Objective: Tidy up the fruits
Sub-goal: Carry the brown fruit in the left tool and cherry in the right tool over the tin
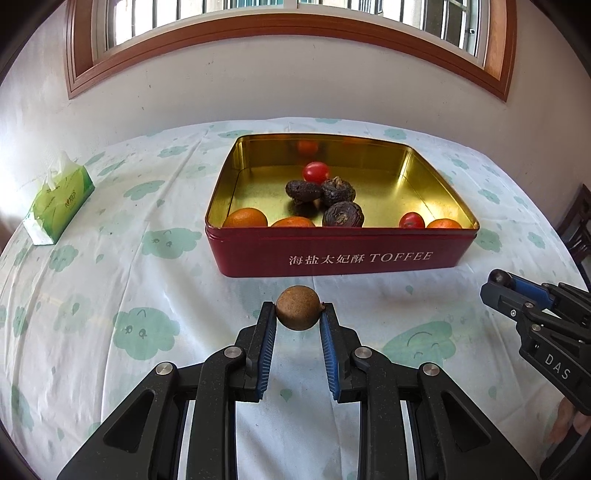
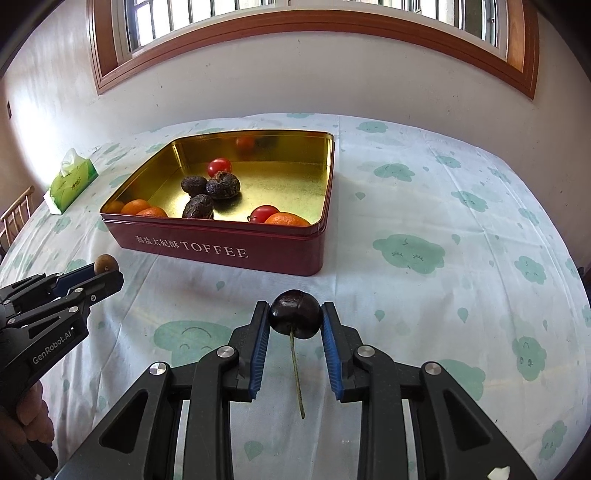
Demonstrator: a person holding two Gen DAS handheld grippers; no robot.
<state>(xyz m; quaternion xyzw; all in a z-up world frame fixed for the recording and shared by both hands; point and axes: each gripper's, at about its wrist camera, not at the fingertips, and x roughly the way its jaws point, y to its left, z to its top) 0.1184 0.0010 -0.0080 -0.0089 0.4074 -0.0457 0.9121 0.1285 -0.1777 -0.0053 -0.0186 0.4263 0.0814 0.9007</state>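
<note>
My left gripper [image 1: 298, 314] pinches a round brown longan-like fruit [image 1: 297, 308] above the cloud-printed cloth, short of the red toffee tin [image 1: 343, 254]. My right gripper [image 2: 294, 314] pinches a dark stemmed cherry [image 2: 294, 314], also held clear. I judge both fruits are mid-carry; next, each must go over the tin's near wall before release.

Bystanders around the table

A green tissue pack [image 1: 59, 199] lay on the cloud-printed tablecloth [image 1: 147, 258] at the left of the frame, a white tissue sticking up from its top. A wood-framed window [image 1: 288, 33] curved across the top, set in a pale wall [image 1: 258, 92]. In the right wrist view the same pack sat at the left edge, with part of a wooden chair [image 2: 16, 212] just below and left of it; another dark chair [image 1: 580, 221] showed at the right edge of the left wrist view.
</note>
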